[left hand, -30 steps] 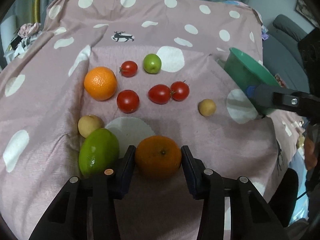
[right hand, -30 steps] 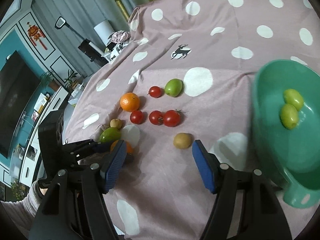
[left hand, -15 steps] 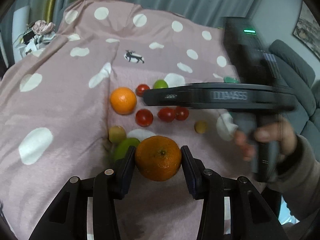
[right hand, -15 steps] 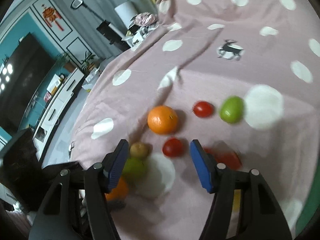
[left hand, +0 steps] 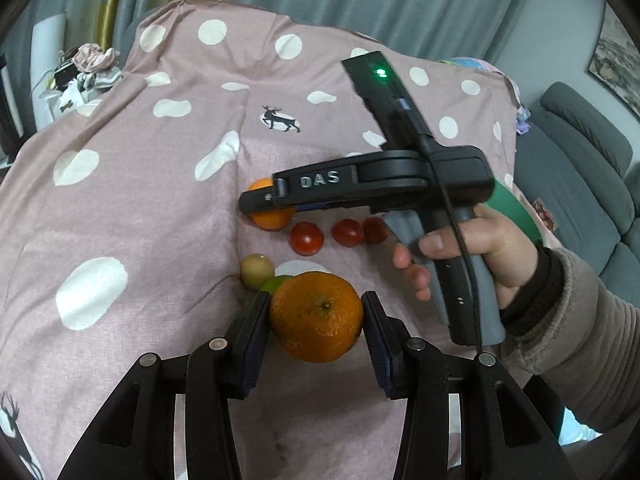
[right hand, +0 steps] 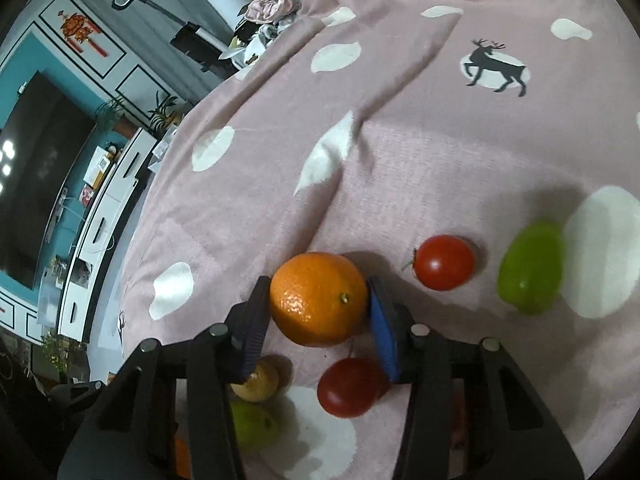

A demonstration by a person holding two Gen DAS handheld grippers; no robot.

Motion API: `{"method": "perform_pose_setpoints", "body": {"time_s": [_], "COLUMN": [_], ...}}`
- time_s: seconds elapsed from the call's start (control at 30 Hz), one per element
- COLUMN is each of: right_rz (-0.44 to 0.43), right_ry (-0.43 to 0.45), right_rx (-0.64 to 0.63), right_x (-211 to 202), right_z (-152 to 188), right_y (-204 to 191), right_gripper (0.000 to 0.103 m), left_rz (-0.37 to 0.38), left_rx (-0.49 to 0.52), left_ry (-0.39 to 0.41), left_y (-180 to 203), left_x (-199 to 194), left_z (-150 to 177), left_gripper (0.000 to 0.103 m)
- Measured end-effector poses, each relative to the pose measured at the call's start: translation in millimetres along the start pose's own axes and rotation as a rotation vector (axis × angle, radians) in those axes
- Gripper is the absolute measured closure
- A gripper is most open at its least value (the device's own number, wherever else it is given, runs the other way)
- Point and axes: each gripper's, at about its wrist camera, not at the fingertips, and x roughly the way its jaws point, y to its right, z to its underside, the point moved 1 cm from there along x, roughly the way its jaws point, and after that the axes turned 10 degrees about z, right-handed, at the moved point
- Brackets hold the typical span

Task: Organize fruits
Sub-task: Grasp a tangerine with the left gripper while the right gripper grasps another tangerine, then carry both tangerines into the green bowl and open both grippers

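Around second orange (right hand: 318, 298): right claw (right hand: 316, 316) (newly)

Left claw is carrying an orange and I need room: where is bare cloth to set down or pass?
Free: the cloth between the second orange and the deer print, also left of it. Crowded: tomatoes, green fruit and brown fruit pack around the right claw.

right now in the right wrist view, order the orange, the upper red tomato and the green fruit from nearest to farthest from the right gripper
1. The orange: right between the fingers of the right gripper, which flank it closely.
2. The upper red tomato: on the pink cloth just past the blue-padded finger, to its right.
3. The green fruit: farther right again, beside a white dot of the cloth.
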Motion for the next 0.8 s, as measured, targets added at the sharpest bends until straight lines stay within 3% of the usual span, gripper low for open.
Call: {"method": "perform_pose_setpoints", "body": {"time_s": [0.17, 0.4, 0.8], "right_rz": [0.056, 0.266, 0.451], "right_ry": [0.097, 0.244, 0.343], "right_rx": [-0.016, -0.051, 0.057], "right_x": [-41.8, -115.3, -189.9], "right_z": [15.6, 51.4, 115.6], "right_y": [3.5, 24.9, 80.1], "right_gripper": [0.056, 0.056, 0.056], "left_rz": [0.001, 0.016, 0.047], "left_rx": [0.013, 0.046, 0.137], "left_ry": [-0.001, -0.006, -0.009], "left_y": [6.2, 25.8, 84.4], "left_x": [-0.7, 2.5, 36.8], "left_z": [-0.9, -4.4, -40.8], "left_gripper": [0.058, 0.057, 0.057]}}
